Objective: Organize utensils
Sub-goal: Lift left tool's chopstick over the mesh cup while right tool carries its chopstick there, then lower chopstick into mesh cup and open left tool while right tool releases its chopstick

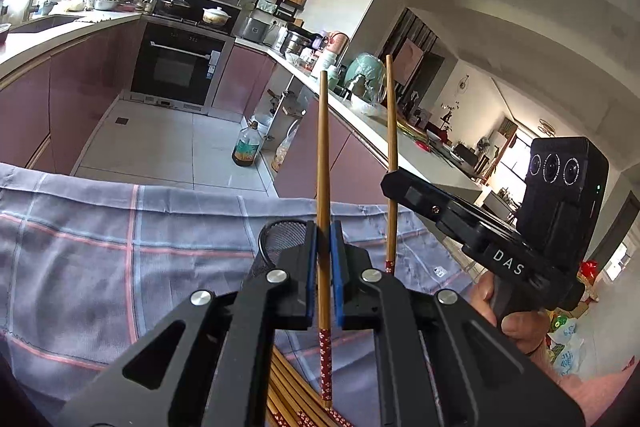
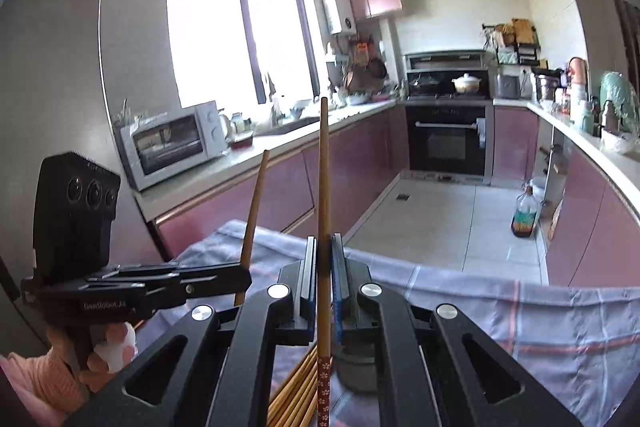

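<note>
Each hand-held gripper was clamped on a single chopstick. In the left wrist view, the left chopstick [image 1: 322, 163] stood nearly upright between the blue pads [image 1: 311, 267] of the left hand-held gripper [image 1: 324, 267], its jaws drawn narrow against the wood; the plain tapered tip rose well above the pads and the red patterned end hung below them. The right hand-held gripper [image 2: 325, 283] held the right chopstick [image 2: 323, 187] the same way, pinched between its own pads [image 2: 338, 279], tip up and red flowered end down. From the left wrist view the right chopstick also showed just beside the left one, standing up out of the nose of the right hand-held gripper, which a bare hand [image 1: 508, 311] gripped by the handle. Under both held sticks lay a loose bundle of chopsticks [image 2: 296, 391], fanned across the checked cloth [image 1: 120, 247] that covered the bench, near its front edge. A black mesh holder [image 1: 280, 239] stood on the cloth just behind the left pads, its rim partly hidden by the jaw. Past the bench's far edge were a tiled floor with an oil bottle [image 2: 525, 215], pink cabinets, a built-in oven [image 2: 446, 139] and a white toaster oven [image 2: 176, 143] on the kitchen counter.
</note>
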